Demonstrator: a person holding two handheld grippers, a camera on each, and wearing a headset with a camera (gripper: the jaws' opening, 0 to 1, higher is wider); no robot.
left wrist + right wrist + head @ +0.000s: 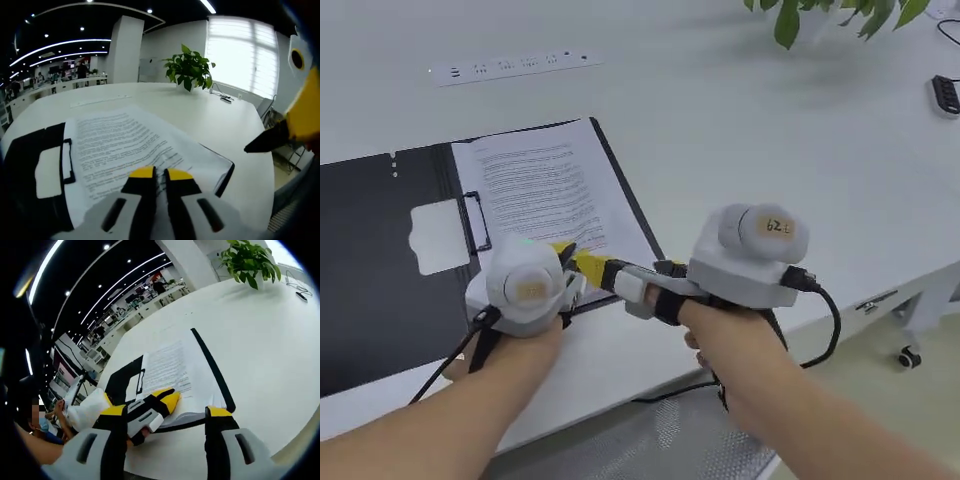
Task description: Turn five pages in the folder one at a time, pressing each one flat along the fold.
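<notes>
Folder [380, 250] open by counter's [770, 130] near edge, spine [448, 190] pointing away, left tool [160, 175] nearly closed over page [540, 185], right tool [167, 412] wide open

Open-plan office: broad white surface [740, 130] with power strip [515, 66] and potted plant [189, 70]; strip ceiling lights [100, 40], distant desk rows [65, 81], large window [242, 55].
</notes>
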